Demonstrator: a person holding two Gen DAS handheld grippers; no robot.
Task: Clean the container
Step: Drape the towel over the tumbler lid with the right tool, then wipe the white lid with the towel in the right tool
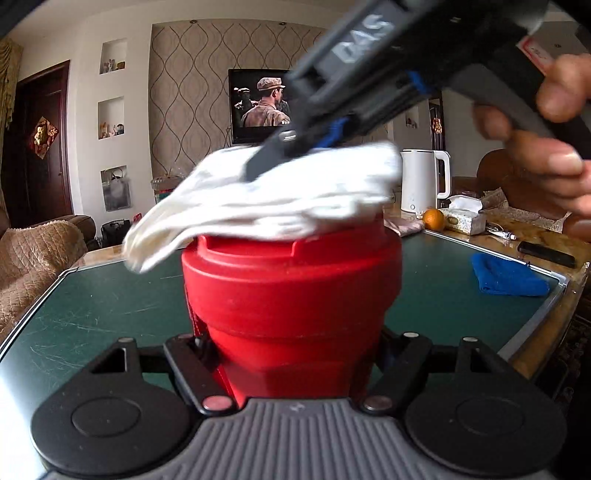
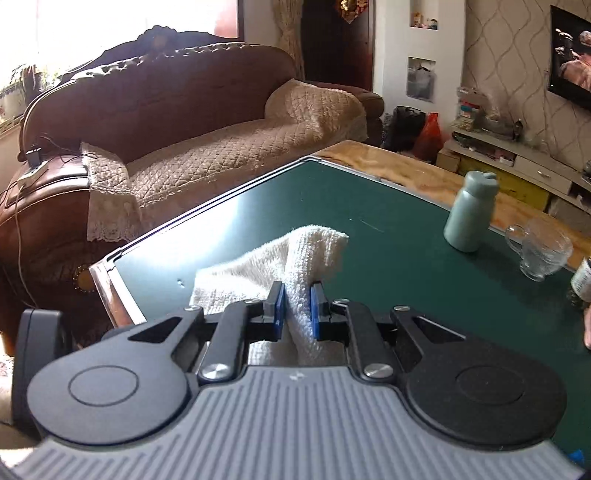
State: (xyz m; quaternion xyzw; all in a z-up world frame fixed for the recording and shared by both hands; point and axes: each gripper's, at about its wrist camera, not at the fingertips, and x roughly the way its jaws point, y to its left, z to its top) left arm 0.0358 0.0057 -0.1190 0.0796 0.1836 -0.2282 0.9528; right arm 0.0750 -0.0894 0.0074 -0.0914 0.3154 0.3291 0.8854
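I take the wall-mounted flat television (image 1: 258, 105) as my landmark. It hangs on a beige wall panel with a brown wavy-line pattern (image 1: 192, 85). Left of it I see white recessed wall niches holding small ornaments (image 1: 112, 118), and further left a dark wooden door with a red-and-gold hanging decoration (image 1: 44, 136). Below the television runs a low cream cabinet cluttered with jars (image 2: 517, 155). Well away from it stands a dark carved-wood sofa with a quilted tan cover (image 2: 207, 147), backed by a bright, washed-out window (image 2: 110, 26).

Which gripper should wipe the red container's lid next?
Right. The right gripper already pinches the white cloth draped over the red container, while the left gripper clamps its base, steadying it.
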